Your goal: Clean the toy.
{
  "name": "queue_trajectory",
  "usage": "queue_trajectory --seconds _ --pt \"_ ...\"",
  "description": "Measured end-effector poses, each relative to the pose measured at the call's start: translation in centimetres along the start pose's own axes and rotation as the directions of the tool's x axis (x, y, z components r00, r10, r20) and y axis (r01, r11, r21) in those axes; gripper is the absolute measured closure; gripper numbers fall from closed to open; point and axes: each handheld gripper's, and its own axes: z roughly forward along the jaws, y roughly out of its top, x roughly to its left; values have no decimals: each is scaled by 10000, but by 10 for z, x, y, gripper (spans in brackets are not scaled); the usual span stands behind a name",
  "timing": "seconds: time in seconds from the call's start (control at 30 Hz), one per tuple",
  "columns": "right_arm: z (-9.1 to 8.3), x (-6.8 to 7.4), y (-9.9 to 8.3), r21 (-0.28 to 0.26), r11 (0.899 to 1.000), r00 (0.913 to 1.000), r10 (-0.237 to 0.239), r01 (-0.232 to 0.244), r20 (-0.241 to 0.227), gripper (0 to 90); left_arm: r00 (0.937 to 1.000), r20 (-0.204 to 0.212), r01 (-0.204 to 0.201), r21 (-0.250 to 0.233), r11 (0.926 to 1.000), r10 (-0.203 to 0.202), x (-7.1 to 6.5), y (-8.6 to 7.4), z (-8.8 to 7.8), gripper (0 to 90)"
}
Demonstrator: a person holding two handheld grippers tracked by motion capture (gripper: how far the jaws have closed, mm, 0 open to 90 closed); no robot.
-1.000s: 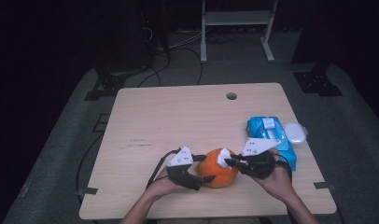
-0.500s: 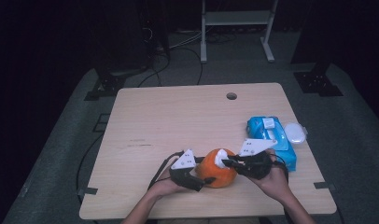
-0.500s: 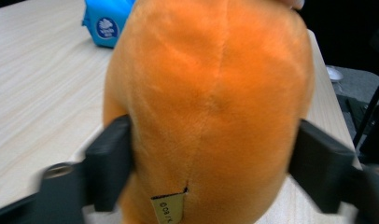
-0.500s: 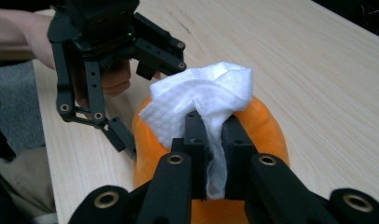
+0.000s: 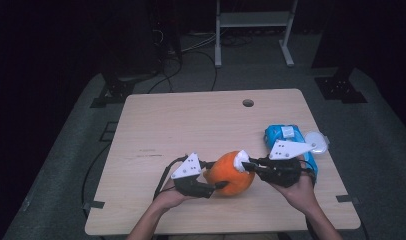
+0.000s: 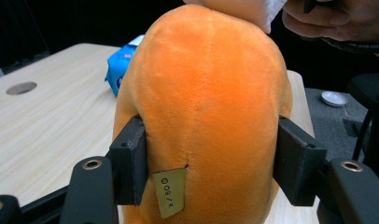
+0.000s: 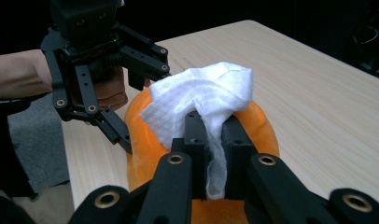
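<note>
A person steadies a rounded orange plush toy [image 5: 231,173] near the front edge of a pale wood-grain table [image 5: 191,120], the left gripper [image 5: 213,181] having just closed its jaws in on the toy's flanks, where the pads now press into the fabric around a small sewn-in tag [image 6: 171,192]. The right gripper [image 5: 246,164] holds a crumpled white wipe [image 7: 204,100] pinched tight between its narrow jaws and rests it on the toy's top.

The plush looks light and soft; it dents under the pads, so a hold across its middle seems likelier to keep it from rolling than a pinch at one end. The thin wipe appears limp and best gripped by a bunched fold.

A blue packet of wipes [image 5: 283,137] with a white round lid [image 5: 316,142] lies just beyond the right hand [image 5: 298,187]. A cable hole [image 5: 248,103] marks the table's far side. The table stands on grey flooring in a dark room, a white metal frame [image 5: 253,30] behind it.
</note>
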Motion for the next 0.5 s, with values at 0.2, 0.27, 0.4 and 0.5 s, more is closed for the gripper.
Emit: queue_trajectory --seconds 0.2,0.27,0.4,0.5 --pt "2 -2 0 -78 9998 9997 191 -193 -173 824 9998 -133 -116 -28 9999 115 0 7 -8 376" --pt "2 -3 1 -150 9995 9994 258 -262 -220 824 9997 -178 -190 -14 9998 189 0 9 -10 377" --pt "1 -4 -1 -147 9991 9990 385 -389 -243 824 9997 -126 -189 54 9998 189 0 13 -14 376" --pt "1 -7 -3 -260 9978 9973 604 -615 -419 824 9998 -119 -148 10 9999 148 0 15 -15 376"
